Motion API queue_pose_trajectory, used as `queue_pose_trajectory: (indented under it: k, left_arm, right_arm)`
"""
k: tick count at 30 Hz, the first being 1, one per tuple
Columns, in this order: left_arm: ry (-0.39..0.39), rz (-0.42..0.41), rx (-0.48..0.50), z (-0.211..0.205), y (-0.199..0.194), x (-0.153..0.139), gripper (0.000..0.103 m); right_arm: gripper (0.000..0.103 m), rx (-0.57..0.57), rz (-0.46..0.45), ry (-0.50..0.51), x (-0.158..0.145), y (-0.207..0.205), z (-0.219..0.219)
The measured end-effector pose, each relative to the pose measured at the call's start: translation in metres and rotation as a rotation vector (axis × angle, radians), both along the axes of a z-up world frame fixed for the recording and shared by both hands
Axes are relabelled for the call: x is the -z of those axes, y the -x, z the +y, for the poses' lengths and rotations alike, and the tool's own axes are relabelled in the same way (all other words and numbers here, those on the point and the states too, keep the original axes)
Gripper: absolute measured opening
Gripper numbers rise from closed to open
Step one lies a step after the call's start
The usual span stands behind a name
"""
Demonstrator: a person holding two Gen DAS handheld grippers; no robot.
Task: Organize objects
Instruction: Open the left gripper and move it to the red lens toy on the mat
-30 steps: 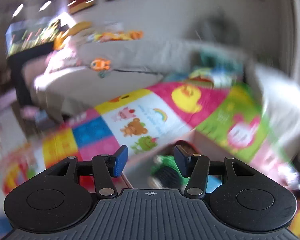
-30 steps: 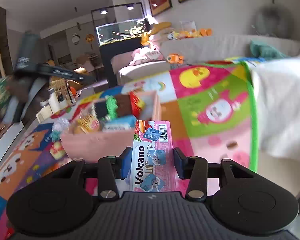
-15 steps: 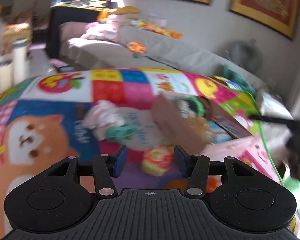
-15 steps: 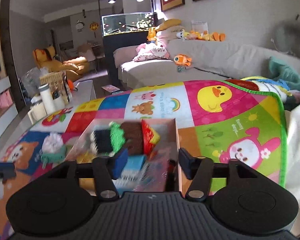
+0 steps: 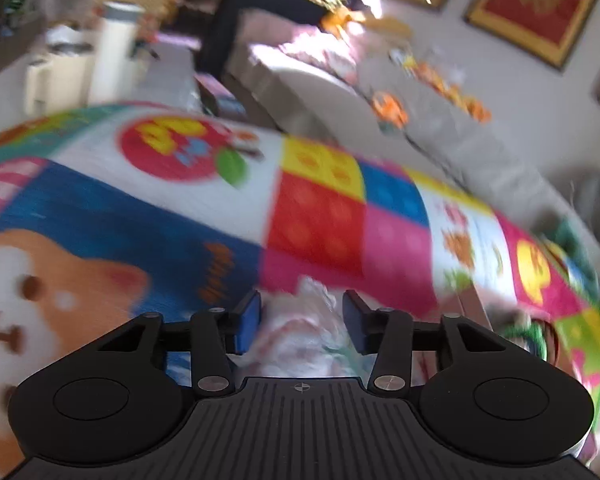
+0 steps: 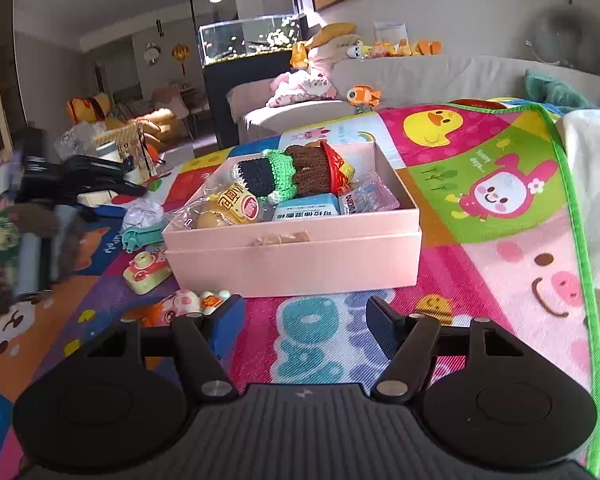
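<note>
A pink box (image 6: pixel 296 256) stands on the colourful play mat (image 6: pixel 500 264) and holds a crocheted doll (image 6: pixel 288 172), a yellow snack pack (image 6: pixel 228 208), a blue pack and the Volcano packet (image 6: pixel 364 196). My right gripper (image 6: pixel 302 326) is open and empty, pulled back in front of the box. My left gripper (image 5: pixel 302 322) is open with a white crinkly bag (image 5: pixel 304 332) between its jaws; the view is blurred. The same bag (image 6: pixel 142 212) lies left of the box beside a teal cloth (image 6: pixel 138 236).
A small toy camera (image 6: pixel 146 272) and little toys (image 6: pixel 196 302) lie on the mat left of the box front. The left hand and its gripper (image 6: pixel 72 176) are at the far left. A sofa (image 6: pixel 440 76) with plush toys and a fish tank (image 6: pixel 248 36) stand behind.
My right gripper let go of the Volcano packet into the box, opened and drew back. My left gripper swung left from the box down to the white bag.
</note>
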State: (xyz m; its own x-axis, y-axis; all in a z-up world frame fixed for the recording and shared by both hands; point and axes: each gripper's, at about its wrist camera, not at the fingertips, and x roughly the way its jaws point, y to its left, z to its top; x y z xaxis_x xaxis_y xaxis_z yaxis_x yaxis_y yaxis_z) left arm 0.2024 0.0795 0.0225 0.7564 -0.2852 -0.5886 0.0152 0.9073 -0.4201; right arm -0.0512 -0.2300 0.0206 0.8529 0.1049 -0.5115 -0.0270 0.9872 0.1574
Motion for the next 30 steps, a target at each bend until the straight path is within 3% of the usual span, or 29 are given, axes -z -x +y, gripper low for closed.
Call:
queue_pose_trajectory:
  k: [6,9,14,16,19,22,24,27,30]
  left_arm:
    - [-0.084,0.04,0.32,-0.052,0.043,0.006,0.047]
    - [-0.133,0.053,0.39,-0.055,0.08,0.004,0.048]
    - [-0.099,0.109,0.524,-0.036,0.129,0.002,0.049]
    - [-0.125,0.102,0.509,-0.025,0.146,-0.002,0.049]
    - [-0.194,0.004,0.345,-0.002,0.168,-0.018,0.048]
    - [-0.166,-0.095,0.208,0.024,0.189,-0.039,0.047]
    - [-0.112,-0.117,0.256,0.029,0.204,-0.048,0.047]
    - [-0.07,-0.075,0.411,0.011,0.222,-0.044,0.047]
    - [-0.089,-0.027,0.507,-0.019,0.242,-0.028,0.048]
  right_arm:
    - [0.071,0.023,0.01,-0.052,0.014,0.006,-0.01]
    - [0.073,0.003,0.0,-0.062,0.012,0.005,-0.011]
    - [0.078,-0.157,0.03,-0.015,0.008,0.001,0.013]
    - [0.08,-0.222,0.043,0.037,0.006,-0.006,0.029]
    - [0.08,-0.269,0.046,0.111,0.006,-0.02,0.052]
    - [0.08,-0.283,0.084,0.103,0.01,-0.041,0.064]
    - [0.063,-0.294,0.102,0.092,0.012,-0.048,0.067]
    - [0.062,-0.27,0.102,0.086,0.01,-0.043,0.063]
    - [0.062,-0.22,0.086,0.09,0.008,-0.025,0.046]
